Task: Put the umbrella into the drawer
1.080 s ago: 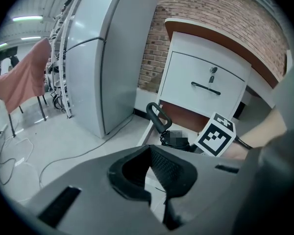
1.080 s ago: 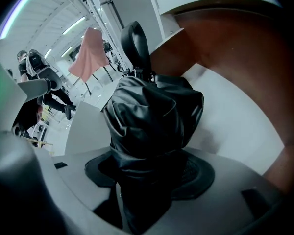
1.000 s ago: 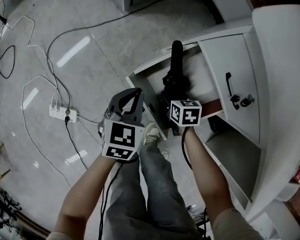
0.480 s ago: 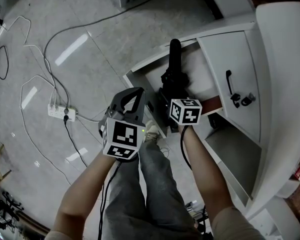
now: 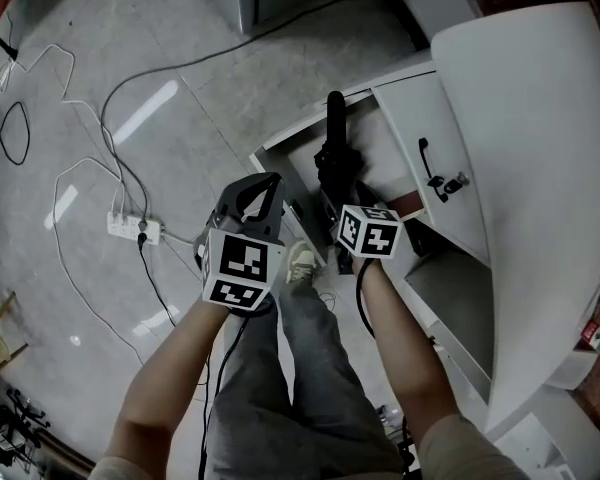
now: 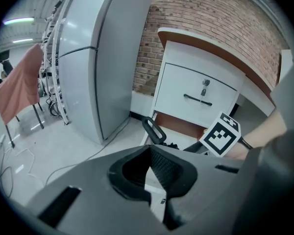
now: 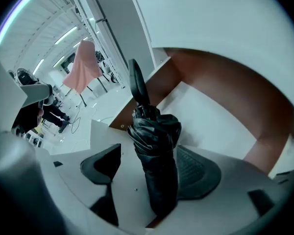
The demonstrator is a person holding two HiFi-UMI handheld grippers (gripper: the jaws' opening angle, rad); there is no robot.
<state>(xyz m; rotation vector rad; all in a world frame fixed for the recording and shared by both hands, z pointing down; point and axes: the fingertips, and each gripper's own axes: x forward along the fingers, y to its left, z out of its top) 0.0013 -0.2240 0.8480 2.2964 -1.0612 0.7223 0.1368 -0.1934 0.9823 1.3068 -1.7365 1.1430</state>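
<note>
Over a grey tiled floor (image 5: pixel 180 68), the folded black umbrella (image 7: pixel 154 131) lies in the open white drawer (image 7: pixel 210 116), handle poking past its outer rim, lower end between the right hand-held gripper's (image 7: pixel 152 168) jaws, which have just been opening and stand wide, bare drawer bottom alongside.

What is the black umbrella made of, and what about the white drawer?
The umbrella looks like thin, slightly shiny black fabric, crumpled into soft folds; its handle seems smooth plastic or rubber. The drawer looks like white-coated board, with brownish, wood-like side walls.
</note>
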